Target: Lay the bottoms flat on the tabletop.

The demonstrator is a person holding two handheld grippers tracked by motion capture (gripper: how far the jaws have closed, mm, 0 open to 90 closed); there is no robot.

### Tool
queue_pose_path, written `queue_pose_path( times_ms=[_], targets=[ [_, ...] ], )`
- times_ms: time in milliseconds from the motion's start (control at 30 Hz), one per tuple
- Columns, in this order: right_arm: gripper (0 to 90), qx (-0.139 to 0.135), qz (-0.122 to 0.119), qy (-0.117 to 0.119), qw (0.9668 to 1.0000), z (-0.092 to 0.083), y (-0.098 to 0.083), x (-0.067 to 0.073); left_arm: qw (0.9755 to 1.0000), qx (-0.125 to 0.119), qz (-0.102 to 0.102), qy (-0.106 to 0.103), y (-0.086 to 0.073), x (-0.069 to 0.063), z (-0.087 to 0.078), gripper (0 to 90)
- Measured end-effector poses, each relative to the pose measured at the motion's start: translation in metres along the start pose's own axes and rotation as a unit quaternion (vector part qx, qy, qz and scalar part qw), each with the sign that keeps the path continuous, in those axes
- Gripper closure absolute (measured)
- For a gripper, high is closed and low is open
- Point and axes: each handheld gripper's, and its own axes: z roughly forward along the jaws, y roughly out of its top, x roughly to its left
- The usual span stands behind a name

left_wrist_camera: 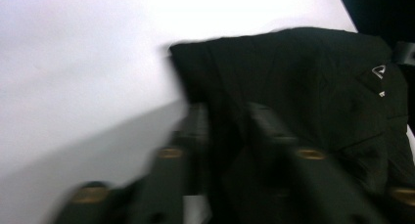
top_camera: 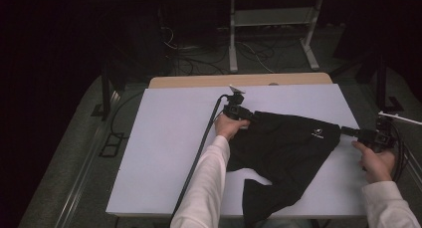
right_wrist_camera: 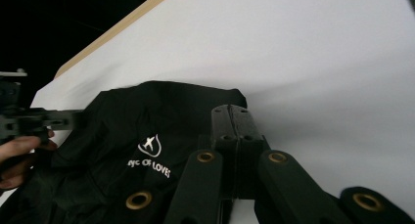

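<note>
Black fabric, a dark garment (top_camera: 283,148) with a small white logo (top_camera: 317,134), lies spread across the white board (top_camera: 169,138) that covers the table, reaching from the middle of the board toward its right edge, with one flap hanging over the near edge. In the high view the left gripper (top_camera: 247,114) sits at the garment's far left corner, held by the person's left hand (top_camera: 230,126), whose white sleeve (top_camera: 206,183) runs in from the bottom; a black cable (top_camera: 201,148) trails back along the board beside it. The left gripper view is blurred, yet it shows the two black jaws standing a little apart with dark cloth bunched between them, so they appear to pinch the garment's corner. The right gripper (top_camera: 344,131) meets the garment's right corner near the board's right edge, held by the right hand (top_camera: 376,163). In the right gripper view its jaws are pressed together at the tips, right on the cloth's edge, gripping it beside the white logo and lettering (right_wrist_camera: 149,169). Between the two corners the cloth lies fairly flat.
</note>
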Motion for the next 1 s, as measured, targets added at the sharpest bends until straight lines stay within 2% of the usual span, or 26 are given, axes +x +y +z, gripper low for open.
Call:
queue_pose_path(
  times_ms=[33,67,133,233,333,433,567,700,767,833,933,1000],
  targets=[
    [89.5,0.001,-0.002,0.001,1.0,0.001,0.0,0.001,1.0,-0.002,-0.003,-0.008,-0.001,0.0,0.001,86.2],
    [89.4,0.002,-0.003,0.002,1.0,0.001,0.0,0.002,1.0,-0.006,-0.003,-0.006,-0.002,-0.001,0.001,88.1],
    [89.4,0.006,-0.01,0.008,0.9999,0.002,0.001,0.004,0.9995,-0.02,0.015,0.017,-0.005,-0.004,-0.006,88.6],
    [89.5,0.012,-0.026,0.018,0.9994,0.005,0.004,0.013,0.9974,-0.054,0.028,0.038,-0.01,-0.004,-0.036,88.7],
    [89.5,0.02,-0.051,0.033,0.9979,0.016,0.01,0.029,0.995,-0.077,0.026,0.059,-0.017,0.001,-0.074,88.7],
    [89.5,0.036,-0.075,0.051,0.9952,0.035,0.014,0.053,0.9919,-0.1,0.017,0.077,-0.027,0.006,-0.112,88.6],
    [89.5,0.052,-0.104,0.085,0.9896,0.06,0.019,0.094,0.9874,-0.12,0.008,0.103,-0.041,0.012,-0.157,88.6],
    [89.5,0.062,-0.141,0.101,0.9829,0.076,0.026,0.131,0.9843,-0.135,-0.004,0.114,-0.05,0.02,-0.19,88.5],
    [89.5,0.064,-0.16,0.096,0.9805,0.083,0.031,0.144,0.9834,-0.138,-0.011,0.118,-0.053,0.026,-0.194,88.4],
    [89.5,0.067,-0.175,0.075,0.9793,0.092,0.036,0.149,0.9832,-0.141,-0.023,0.114,-0.053,0.036,-0.189,88.3],
    [89.5,0.071,-0.172,0.049,0.9813,0.112,0.039,0.14,0.9841,-0.139,-0.04,0.104,-0.05,0.05,-0.164,88.1],
    [89.5,0.079,-0.165,0.029,0.9826,0.124,0.039,0.127,0.9857,-0.13,-0.038,0.1,-0.047,0.053,-0.145,88.0]
  ],
)
